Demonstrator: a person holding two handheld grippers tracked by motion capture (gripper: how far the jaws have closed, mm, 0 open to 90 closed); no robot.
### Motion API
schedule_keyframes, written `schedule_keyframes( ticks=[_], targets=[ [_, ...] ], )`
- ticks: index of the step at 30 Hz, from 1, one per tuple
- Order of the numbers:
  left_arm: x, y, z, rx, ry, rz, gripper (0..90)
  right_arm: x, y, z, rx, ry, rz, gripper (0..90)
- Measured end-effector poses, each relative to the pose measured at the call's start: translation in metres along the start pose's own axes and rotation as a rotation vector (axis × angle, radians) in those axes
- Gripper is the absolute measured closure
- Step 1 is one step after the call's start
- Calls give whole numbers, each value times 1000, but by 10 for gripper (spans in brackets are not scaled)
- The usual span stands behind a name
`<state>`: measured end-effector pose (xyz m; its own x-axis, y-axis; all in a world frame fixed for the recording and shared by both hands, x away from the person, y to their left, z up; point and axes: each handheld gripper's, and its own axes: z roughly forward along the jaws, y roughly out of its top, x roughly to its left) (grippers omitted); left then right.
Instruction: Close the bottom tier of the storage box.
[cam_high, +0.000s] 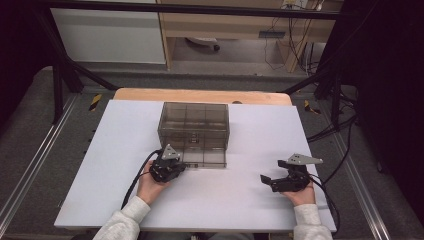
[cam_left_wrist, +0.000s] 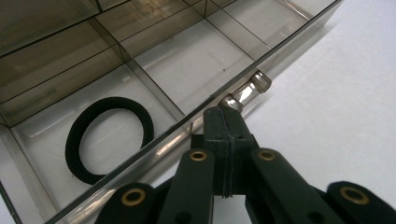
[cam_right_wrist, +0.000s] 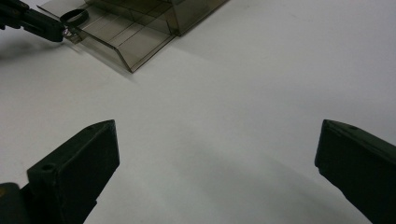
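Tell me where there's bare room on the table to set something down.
Free: the white top between the left gripper and right gripper, and the strips either side of the organizer. Crowded: the pulled-out drawer, where the left gripper's jaws pinch the handle.

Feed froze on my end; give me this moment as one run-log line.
left hand-held gripper: shut on drawer handle | drawer: pulled out | black hair tie: in drawer compartment | right hand-held gripper: open, empty
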<state>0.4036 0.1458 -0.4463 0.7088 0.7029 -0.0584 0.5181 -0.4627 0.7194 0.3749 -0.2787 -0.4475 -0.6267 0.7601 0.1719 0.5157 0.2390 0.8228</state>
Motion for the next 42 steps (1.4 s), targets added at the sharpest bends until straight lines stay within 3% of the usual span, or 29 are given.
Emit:
schedule_keyframes(
  ticks=[42],
  targets=[
    [4,6,5,-50,28,-3,892,0,0,0,3,2,1,4]
  ],
)
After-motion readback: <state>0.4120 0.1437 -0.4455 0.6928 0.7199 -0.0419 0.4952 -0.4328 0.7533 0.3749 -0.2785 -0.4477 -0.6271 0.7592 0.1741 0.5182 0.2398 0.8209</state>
